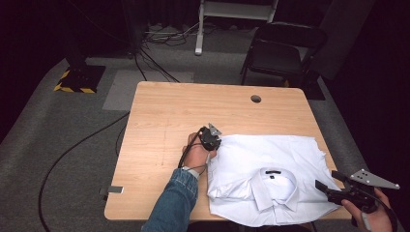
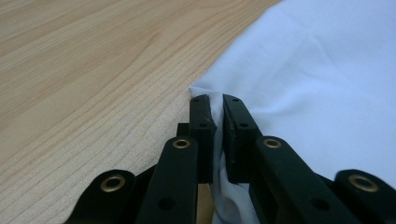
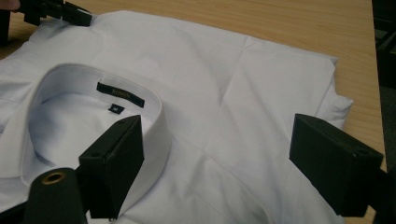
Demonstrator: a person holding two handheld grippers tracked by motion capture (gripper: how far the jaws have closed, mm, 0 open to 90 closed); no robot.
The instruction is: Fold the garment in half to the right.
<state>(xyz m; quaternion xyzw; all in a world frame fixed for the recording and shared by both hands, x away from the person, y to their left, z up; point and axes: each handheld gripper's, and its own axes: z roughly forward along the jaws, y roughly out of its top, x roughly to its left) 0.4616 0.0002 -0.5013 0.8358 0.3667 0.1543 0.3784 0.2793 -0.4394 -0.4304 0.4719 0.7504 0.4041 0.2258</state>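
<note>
A folded white shirt [image 1: 270,169] lies on the right half of the wooden table [image 1: 169,121], collar toward the person. Its collar and black label [image 3: 120,94] face the right gripper view. My left gripper [image 1: 212,145] sits at the shirt's left edge, and the left gripper view has its jaws shut on a pinch of white fabric [image 2: 217,112] at the shirt [image 2: 317,79] border. My right gripper [image 1: 325,187] hovers at the shirt's right front corner, jaws wide open above the cloth [image 3: 219,107], holding nothing. The left gripper [image 3: 56,11] appears far off at top left of the right gripper view.
A round cable hole [image 1: 256,99] is near the table's far edge. A black chair [image 1: 280,50] stands behind the table, with cables [image 1: 154,58] on the grey floor. The table's left half is bare wood [image 2: 84,70].
</note>
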